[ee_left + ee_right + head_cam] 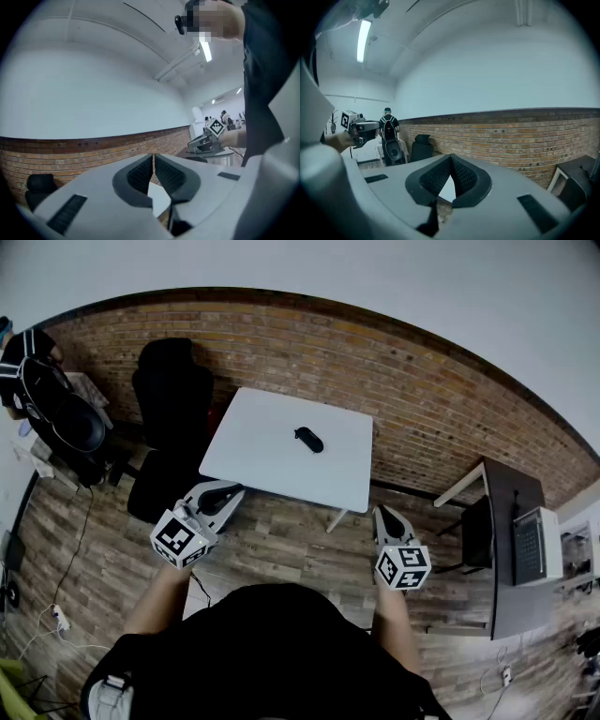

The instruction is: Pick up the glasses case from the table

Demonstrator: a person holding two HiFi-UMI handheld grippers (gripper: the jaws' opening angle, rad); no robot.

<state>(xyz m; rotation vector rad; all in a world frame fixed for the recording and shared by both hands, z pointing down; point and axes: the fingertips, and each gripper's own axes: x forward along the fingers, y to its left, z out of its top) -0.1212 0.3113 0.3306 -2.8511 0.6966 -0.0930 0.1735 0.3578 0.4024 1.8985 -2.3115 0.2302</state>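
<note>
The left tool (228, 491) has its jaws drawn together to a thin slit with nothing between them. The right tool (382, 514) is closed tip to tip and likewise empty. Both are held out in front of the person, on the near side of the desk. A brick wall (394, 371) runs across the back, above a wood-plank floor (281, 540). The white desk (262, 451) stands out from the wall, its near edge close to the left tool's tips. A black chair (173, 390) sits at the desk's left side. The dark case (308, 440) lies alone near the middle of the desk, well apart from both tools.
</note>
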